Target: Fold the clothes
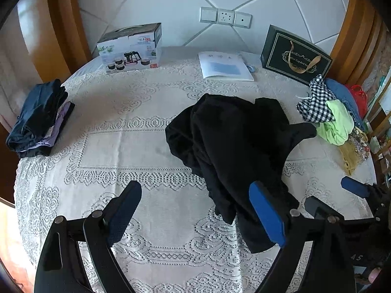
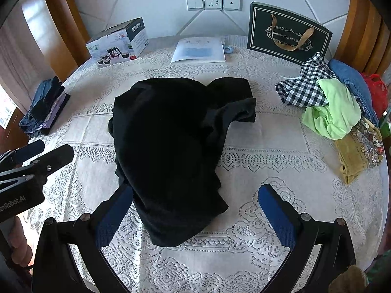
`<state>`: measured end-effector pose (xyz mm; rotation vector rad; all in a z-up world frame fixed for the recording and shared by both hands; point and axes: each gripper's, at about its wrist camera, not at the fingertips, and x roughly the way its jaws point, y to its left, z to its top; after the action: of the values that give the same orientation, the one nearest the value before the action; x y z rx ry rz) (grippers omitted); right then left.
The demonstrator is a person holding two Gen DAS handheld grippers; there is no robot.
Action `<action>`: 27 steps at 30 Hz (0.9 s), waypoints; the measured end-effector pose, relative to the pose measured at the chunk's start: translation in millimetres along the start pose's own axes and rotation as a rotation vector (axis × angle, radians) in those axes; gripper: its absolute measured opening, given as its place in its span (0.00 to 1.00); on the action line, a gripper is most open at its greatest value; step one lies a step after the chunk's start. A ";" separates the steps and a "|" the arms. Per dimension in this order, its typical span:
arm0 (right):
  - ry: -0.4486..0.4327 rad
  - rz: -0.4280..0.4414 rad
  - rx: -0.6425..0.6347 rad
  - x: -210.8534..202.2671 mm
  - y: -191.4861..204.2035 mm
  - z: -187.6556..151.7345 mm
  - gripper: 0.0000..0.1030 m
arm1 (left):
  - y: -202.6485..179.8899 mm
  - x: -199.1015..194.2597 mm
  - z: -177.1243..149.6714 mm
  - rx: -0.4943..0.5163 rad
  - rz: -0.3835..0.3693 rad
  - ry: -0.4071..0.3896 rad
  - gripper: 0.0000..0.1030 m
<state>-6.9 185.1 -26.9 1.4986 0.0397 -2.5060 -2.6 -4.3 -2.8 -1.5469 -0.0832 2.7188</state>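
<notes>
A crumpled black garment point(image 1: 234, 146) lies in a heap on the lace tablecloth point(image 1: 122, 146); it also shows in the right wrist view point(image 2: 171, 151). My left gripper point(image 1: 195, 207) is open and empty, its right finger just over the garment's near edge. My right gripper point(image 2: 195, 210) is open and empty, its fingers astride the garment's near end. Each gripper shows in the other's view: the right one point(image 1: 342, 195) at the right edge, the left one point(image 2: 46, 151) at the left edge.
A folded dark stack point(image 1: 39, 119) lies at the table's left. An unfolded pile with checked, green, blue and yellow clothes point(image 1: 332, 114) lies at the right. A tea-set box point(image 1: 129, 46), a booklet point(image 1: 224, 67) and a black gift box point(image 1: 293, 53) stand at the back.
</notes>
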 end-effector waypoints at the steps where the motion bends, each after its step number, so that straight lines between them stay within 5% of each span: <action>1: 0.001 0.000 -0.002 0.2 0.0 0.1 1.00 | -0.4 1.2 -0.9 -0.001 -0.002 0.001 0.88; 27: 0.018 -0.008 -0.021 7.2 3.4 5.0 1.00 | 10.4 10.9 -3.2 -0.020 -0.005 0.025 0.88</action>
<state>-13.9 179.9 -30.5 1.5157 0.0746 -2.4903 -5.3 -14.2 -14.3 -1.5835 -0.1140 2.7015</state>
